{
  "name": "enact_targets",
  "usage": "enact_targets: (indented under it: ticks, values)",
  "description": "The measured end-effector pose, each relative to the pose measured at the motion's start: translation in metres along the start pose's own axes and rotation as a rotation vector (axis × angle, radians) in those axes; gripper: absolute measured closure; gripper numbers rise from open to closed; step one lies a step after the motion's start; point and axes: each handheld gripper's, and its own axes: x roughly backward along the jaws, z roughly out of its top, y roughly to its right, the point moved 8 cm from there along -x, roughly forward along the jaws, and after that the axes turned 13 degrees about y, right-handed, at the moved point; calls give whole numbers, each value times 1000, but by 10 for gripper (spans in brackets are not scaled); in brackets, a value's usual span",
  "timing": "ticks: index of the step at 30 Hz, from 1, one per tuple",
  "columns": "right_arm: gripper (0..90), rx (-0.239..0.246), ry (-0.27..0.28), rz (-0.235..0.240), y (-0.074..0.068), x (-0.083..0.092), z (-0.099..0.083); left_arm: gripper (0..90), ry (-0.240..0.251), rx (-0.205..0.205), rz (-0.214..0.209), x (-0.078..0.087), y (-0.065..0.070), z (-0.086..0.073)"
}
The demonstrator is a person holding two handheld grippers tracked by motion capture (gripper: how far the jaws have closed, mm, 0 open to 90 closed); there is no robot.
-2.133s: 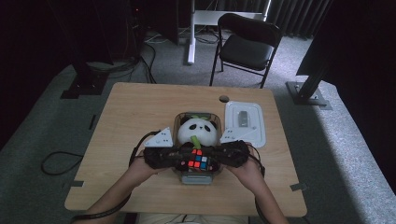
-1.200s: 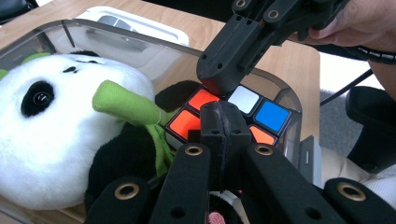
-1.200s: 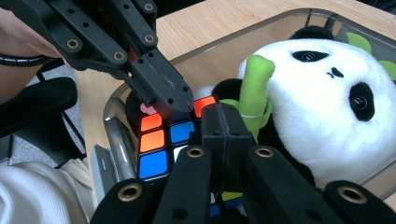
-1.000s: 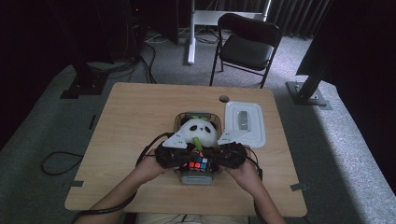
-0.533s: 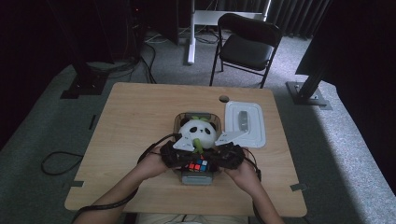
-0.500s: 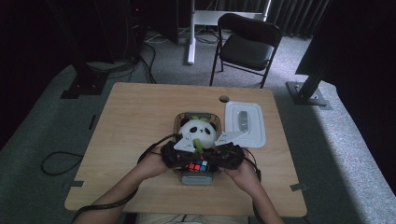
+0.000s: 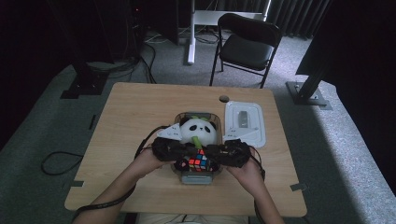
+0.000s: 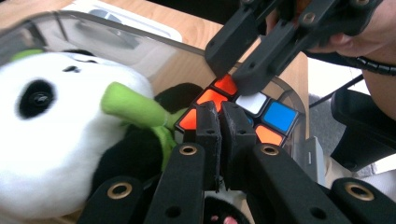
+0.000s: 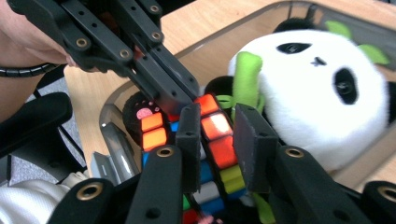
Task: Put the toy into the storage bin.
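Note:
A Rubik's cube (image 7: pixel 198 162) sits at the near end of a clear container (image 7: pixel 187 114), beside a panda plush (image 7: pixel 200 130) holding a green stalk. My left gripper (image 7: pixel 185 159) comes in from the left. In the left gripper view its jaws (image 8: pixel 219 126) stand shut with nothing between them, tips against the cube (image 8: pixel 278 116). My right gripper (image 7: pixel 211 161) comes from the right. Its jaws (image 9: pixel 218 116) have just been opening, and one layer of the cube (image 9: pixel 217 149) lies between the pads, which sit against both its sides.
A white tray (image 7: pixel 243 135) with a small grey object (image 7: pixel 243 118) lies to the right of the container. The wooden table (image 7: pixel 140 107) has a round hole (image 7: pixel 224 99) at the back. A black folding chair (image 7: pixel 247 42) stands beyond it.
My left gripper has drawn back slightly to the left, so its grey plate shows again. The cube stays between both grippers at the container's near end.

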Motion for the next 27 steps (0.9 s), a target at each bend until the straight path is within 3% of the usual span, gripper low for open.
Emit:
enact_targets:
  ticks: [2, 4, 6, 7, 8, 10, 11, 14, 19, 21, 27]
  values:
    - [600, -2, 21, -33, 3, 4, 4, 850, 6, 2, 8, 4, -2, 3]
    - [544, -34, 38, -36, 6, 9, 8, 849, 29, 16, -5, 6, -1, 6]
    - [546, -33, 47, -53, 8, 11, 9, 849, 28, 4, 3, 7, 1, 8]
    - [550, -32, 45, -40, 6, 12, 10, 818, 27, 4, -4, 7, 4, 8]
    - [660, -21, 48, -41, 5, 12, 10, 818, 27, 9, -13, 6, 6, 8]
    - [715, 4, 28, -30, 1, 10, 8, 819, 21, 7, -18, 5, 9, 7]
    - [787, 6, 21, -19, -2, 8, 7, 820, 13, 4, -20, 4, 10, 6]
    - [805, 12, 2, 5, -7, 1, 2, 819, 8, 6, -14, 0, 9, 4]
    - [858, -5, 27, 47, -13, 0, 2, 823, -1, 16, -6, -5, 4, 1]
    - [896, 14, 1, 44, -15, -2, -1, 835, -4, 12, 18, -5, 2, 1]
    - [900, 45, -31, 41, -15, -1, -8, 878, -19, -10, 43, -6, 1, -2]
